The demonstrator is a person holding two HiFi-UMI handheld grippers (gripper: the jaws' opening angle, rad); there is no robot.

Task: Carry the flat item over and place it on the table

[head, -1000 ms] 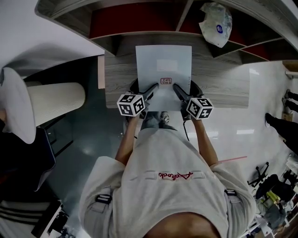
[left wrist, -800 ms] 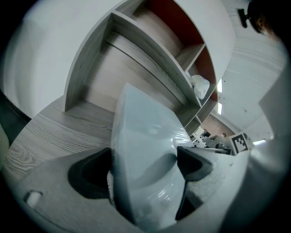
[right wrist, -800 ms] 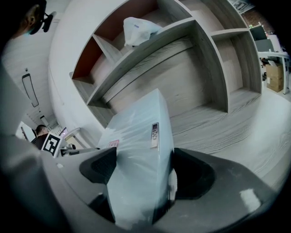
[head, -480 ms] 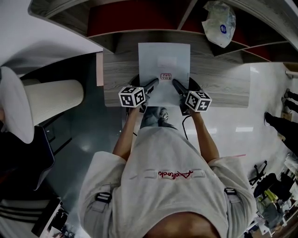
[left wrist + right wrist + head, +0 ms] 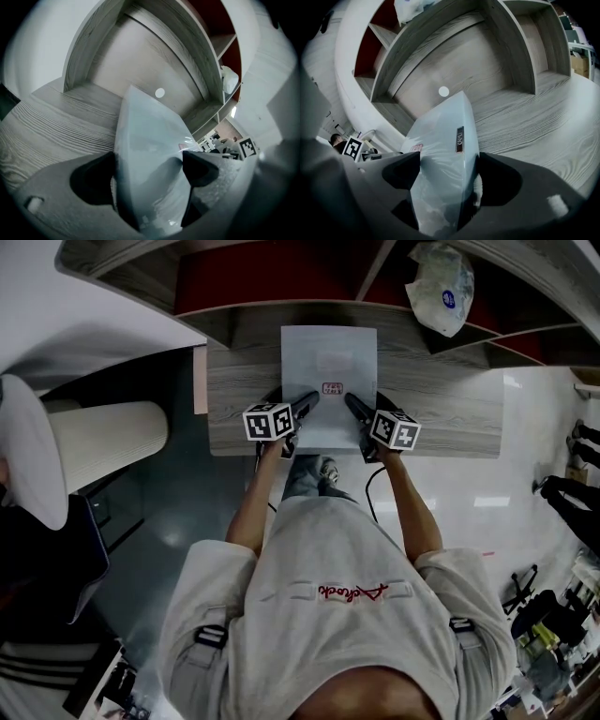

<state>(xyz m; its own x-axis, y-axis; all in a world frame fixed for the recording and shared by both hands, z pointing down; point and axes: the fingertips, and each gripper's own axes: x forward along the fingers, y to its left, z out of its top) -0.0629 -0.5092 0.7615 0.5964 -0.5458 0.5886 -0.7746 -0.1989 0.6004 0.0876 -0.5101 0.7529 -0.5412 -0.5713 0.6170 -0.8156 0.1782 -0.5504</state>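
The flat item (image 5: 328,371), a pale thin pack in shiny plastic wrap with a small red label (image 5: 332,388) near its near edge, is over the grey wooden table (image 5: 441,409), in the middle of the top and in front of the shelf compartments. We hold it at its near edge with both tools. The left gripper (image 5: 302,407) has its jaws closed on the near left part of the pack, and in the left gripper view the pack fills the gap between them. The right gripper (image 5: 356,409) clamps the near right part in the same way. We cannot tell if the underside touches the wood. A white plastic bag (image 5: 439,287) lies in the shelf at the right.
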